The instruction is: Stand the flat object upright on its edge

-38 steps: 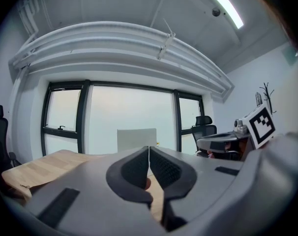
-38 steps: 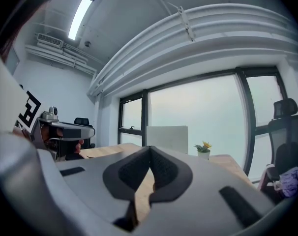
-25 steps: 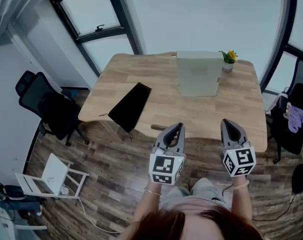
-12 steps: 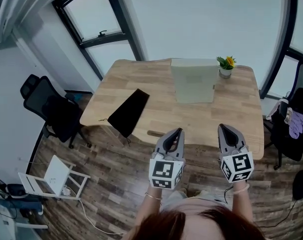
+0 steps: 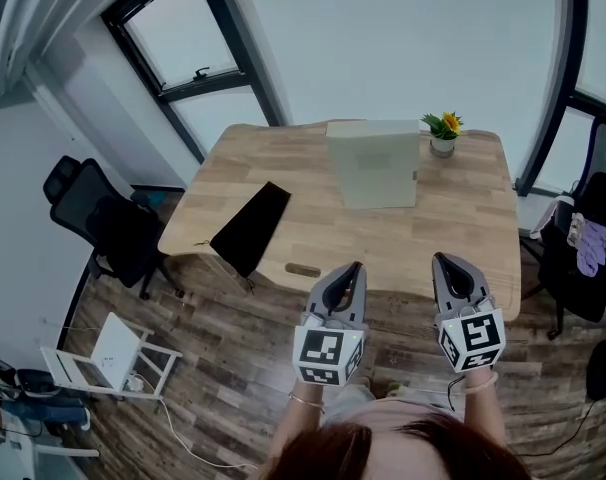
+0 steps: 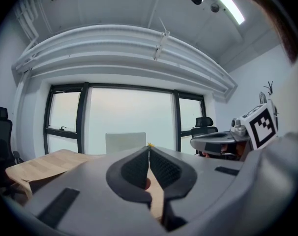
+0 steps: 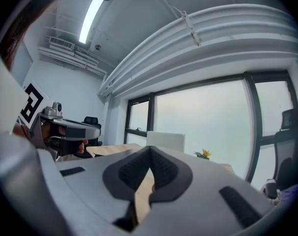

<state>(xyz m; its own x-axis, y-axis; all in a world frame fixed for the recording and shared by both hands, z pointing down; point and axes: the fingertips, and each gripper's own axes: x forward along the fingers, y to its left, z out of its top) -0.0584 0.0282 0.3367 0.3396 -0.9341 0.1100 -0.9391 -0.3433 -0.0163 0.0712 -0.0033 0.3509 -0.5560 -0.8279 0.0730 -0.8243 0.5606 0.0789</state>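
Left tongs, right tongs closed (board partly hidden).

**Three cameras on one table**

The head camera sat above the person's hair and looked steeply down from well back. It took in the whole wooden table, the floor around it, and the left gripper and right gripper low in the frame. Each gripper camera rode close behind its own jaws and faced roughly level across the table toward the windows. All three views shared the pale panel and the potted flower at the table's far side. Each gripper view also caught the other gripper at its inner edge.
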